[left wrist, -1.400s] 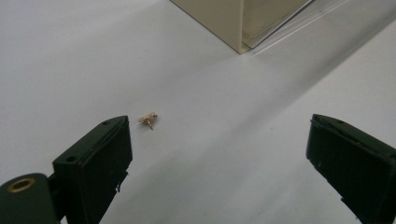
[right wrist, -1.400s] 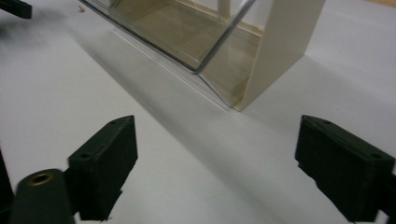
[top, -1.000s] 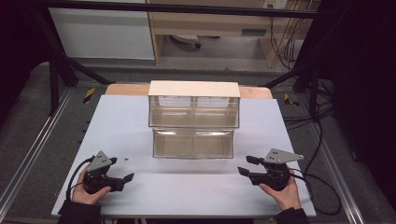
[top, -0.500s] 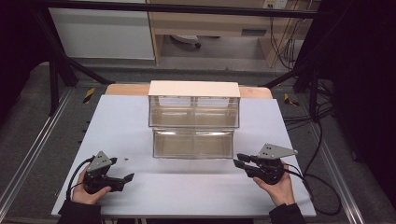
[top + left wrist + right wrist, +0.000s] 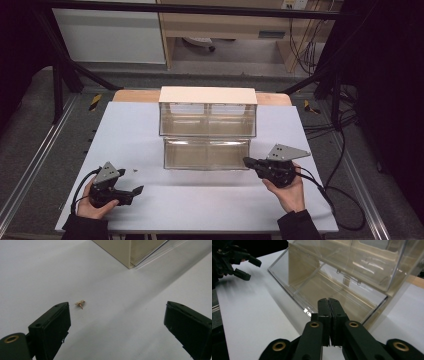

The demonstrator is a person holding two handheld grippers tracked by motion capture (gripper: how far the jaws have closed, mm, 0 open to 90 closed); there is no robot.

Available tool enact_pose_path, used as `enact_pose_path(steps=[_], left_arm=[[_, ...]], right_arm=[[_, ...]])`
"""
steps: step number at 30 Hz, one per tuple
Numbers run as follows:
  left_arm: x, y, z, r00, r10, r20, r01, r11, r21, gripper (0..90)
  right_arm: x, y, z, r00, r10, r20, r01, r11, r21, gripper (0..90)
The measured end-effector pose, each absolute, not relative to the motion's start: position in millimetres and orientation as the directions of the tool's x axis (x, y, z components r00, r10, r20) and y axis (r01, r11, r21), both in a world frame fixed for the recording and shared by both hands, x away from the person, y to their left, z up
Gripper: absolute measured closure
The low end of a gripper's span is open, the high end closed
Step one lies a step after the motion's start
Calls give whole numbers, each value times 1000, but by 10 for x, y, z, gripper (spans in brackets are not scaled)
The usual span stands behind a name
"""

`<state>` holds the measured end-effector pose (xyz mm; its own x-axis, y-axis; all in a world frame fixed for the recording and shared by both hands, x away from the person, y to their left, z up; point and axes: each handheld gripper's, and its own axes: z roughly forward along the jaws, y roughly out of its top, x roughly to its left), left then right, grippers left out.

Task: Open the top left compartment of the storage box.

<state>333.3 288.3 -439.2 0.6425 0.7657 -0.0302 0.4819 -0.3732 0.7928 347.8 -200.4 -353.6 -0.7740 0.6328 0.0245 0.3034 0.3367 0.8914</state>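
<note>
Starting at the left, the left gripper (image 5: 131, 192) rests low on the white tabletop (image 5: 200, 200) with its jaws wide apart and nothing between them; in the left gripper view a tiny brass-coloured bit (image 5: 80, 303) lies loose on the tabletop just ahead of its left jaw. That bit could be swept away unnoticed if this gripper slides forward.

Toward the middle stands the clear two-tier bin (image 5: 207, 127), a tan-topped upper box set back, with a lower clear compartment in front whose sloping front panel (image 5: 294, 287) faces the person. Its long axis runs left to right across the tabletop, parallel to the near edge, and its openings point toward the person.

At the right, the right gripper (image 5: 248, 161) has just been closing and its jaws are now pressed together with nothing between them, tips just beside the lower compartment's right front corner. My guess is that it means to nudge or lift the panel. The risks: closed tips may skid off the slick plastic, or a push at one corner may twist the light bin or shove it backward instead of moving the panel.
</note>
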Motion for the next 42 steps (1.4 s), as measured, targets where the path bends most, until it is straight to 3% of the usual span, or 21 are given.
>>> enact_pose_path(steps=[20, 42], left_arm=[[3335, 2885, -4394, 644, 764, -32, 482, -373, 793, 70], [3335, 2882, -4395, 645, 764, -31, 482, -375, 792, 71]], right_arm=[[3660, -1781, -3291, -748, 664, 21, 253, 255, 933, 900], [3667, -1736, -3256, -744, 668, 22, 224, 218, 950, 900]])
